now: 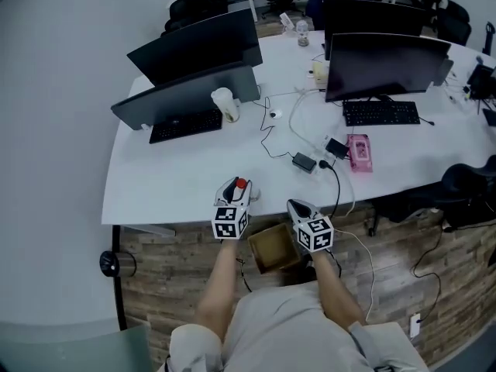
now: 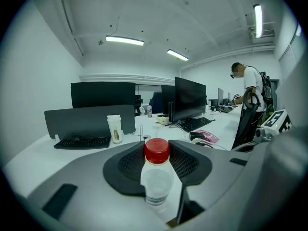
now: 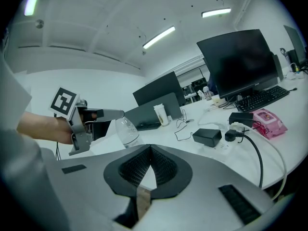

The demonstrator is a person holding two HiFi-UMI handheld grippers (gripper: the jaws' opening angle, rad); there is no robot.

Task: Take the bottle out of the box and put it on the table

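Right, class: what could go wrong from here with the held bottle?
1. The clear plastic bottle with a red cap is pinched by the left gripper only near its neck, so it may slip.
2. It hangs near the white table's front edge. Set down there, it might topple off.

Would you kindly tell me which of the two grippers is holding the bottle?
The left gripper: its jaws clamp the clear, red-capped bottle, while the right gripper beside it has its jaws together on nothing.

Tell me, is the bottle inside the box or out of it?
Out. The left gripper holds the bottle upright, red cap on top, by the table edge; the box sits lower down, apart.
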